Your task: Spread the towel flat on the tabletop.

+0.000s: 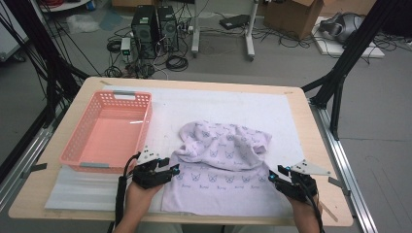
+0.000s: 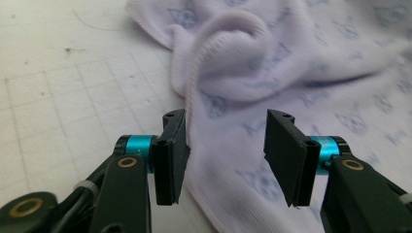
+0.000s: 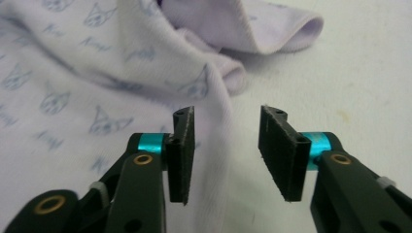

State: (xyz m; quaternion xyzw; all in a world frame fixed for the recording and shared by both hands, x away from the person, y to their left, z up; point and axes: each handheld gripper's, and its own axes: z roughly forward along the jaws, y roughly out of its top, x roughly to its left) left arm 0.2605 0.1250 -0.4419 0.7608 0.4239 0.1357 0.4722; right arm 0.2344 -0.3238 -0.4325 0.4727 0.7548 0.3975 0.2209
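Two black two-jaw grippers, one in each of a person's hands, flank the near part of a pale lilac knit garment printed with small cat faces point(image 1: 221, 167) on a white gridded mat point(image 1: 272, 109) covering a light wooden table point(image 1: 318, 141). At near left, the left gripper point(image 1: 171, 170) has its jaws spread, straddling the garment's left edge without pinching it; at near right, the right gripper point(image 1: 274, 174) likewise stands with jaws apart over the right edge. The garment's near half lies flat, while its far half sits bunched and folded over. A pink plastic basket point(image 1: 77, 145) waits at far left, nothing in it. Judging by this, folding has barely begun: neither edge is yet gripped, and smoothing, folding and any move to the basket remain.
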